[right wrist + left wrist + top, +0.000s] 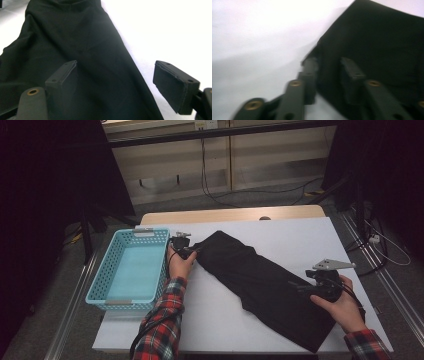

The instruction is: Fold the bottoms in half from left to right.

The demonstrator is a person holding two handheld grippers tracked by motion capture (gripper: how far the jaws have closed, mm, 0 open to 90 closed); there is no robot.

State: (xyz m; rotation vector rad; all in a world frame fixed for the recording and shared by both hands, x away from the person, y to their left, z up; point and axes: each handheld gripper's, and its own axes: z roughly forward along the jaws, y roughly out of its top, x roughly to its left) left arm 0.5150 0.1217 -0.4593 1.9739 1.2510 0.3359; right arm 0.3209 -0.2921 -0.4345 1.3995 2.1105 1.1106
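A: Black garment [262, 280] first — where are the fingers on it?

B: In the left gripper view the left gripper [328, 68] has its jaws narrowed over the cloth's corner edge, fabric between them, but the picture is blurred and I cannot tell whether the pads truly pinch. The right gripper [113, 82] stands spread, one jaw above the cloth, the other above the white table cover [175, 30], straddling the hem without touching.

A: And the cloth itself?

B: It lies slantwise across the table [300, 227], one end near the blue basket [131, 270], the other toward the person's right hand [342, 307].

A: So how should the step go?

B: I'd judge both ends need a firm hold before any lift. Seat the right jaws lower so the hem sits deep between the pads, then squeeze. Confirm the left bite takes every layer, not just the top fold, or the corner may slip.
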